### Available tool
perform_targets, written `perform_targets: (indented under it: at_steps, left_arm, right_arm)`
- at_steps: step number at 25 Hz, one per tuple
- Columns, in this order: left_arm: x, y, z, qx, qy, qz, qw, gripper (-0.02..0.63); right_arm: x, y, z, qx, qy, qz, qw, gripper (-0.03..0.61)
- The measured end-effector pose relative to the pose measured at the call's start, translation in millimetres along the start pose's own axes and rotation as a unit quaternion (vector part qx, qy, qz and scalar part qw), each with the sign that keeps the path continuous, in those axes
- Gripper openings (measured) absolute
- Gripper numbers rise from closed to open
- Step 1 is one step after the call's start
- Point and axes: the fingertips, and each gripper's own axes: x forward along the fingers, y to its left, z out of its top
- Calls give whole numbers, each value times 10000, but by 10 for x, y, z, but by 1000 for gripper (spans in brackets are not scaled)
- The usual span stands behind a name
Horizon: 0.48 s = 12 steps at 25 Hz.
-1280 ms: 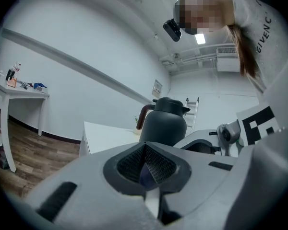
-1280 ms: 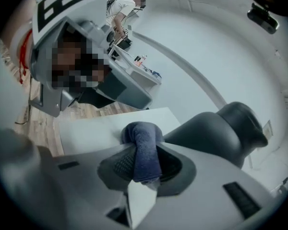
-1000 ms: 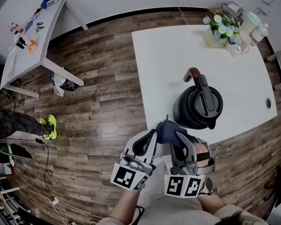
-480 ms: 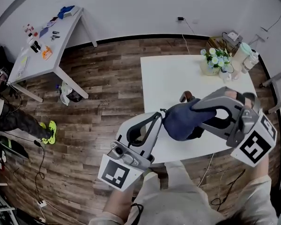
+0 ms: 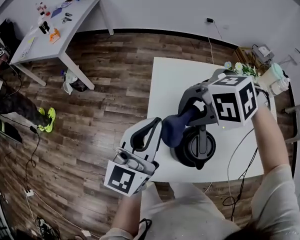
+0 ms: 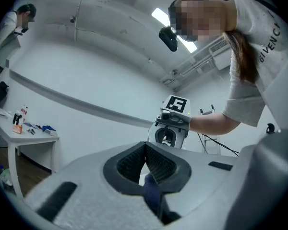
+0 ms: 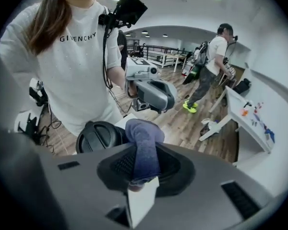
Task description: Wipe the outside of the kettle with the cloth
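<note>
Near the front edge of the bench the kettle stands unheld just under the cloth, which the right claw clamps and the left claw pinches by one end, so a hard wipe could shove it off, or tugging could slip the cloth free.

Right gripper, jaws on the blue cloth, close over the black kettle on the white table.
</note>
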Motion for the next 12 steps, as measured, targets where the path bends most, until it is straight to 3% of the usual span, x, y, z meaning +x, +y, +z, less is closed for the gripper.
perform_targets:
  at_steps: [5, 9, 12]
  left_arm:
    - [-16, 171, -418, -22, 208, 505, 9985, 6]
    - [-84, 236, -662, -175, 422, 813, 9956, 6]
    - [-148, 282, -794, -339, 539, 997, 9930, 6]
  right_arm:
    - [558, 112, -287, -70, 282, 1475, 9886, 63]
    - [906, 140, -434, -130, 672, 2533, 9650, 63]
    - [1108, 153, -468, -126, 845, 3067, 9480, 63]
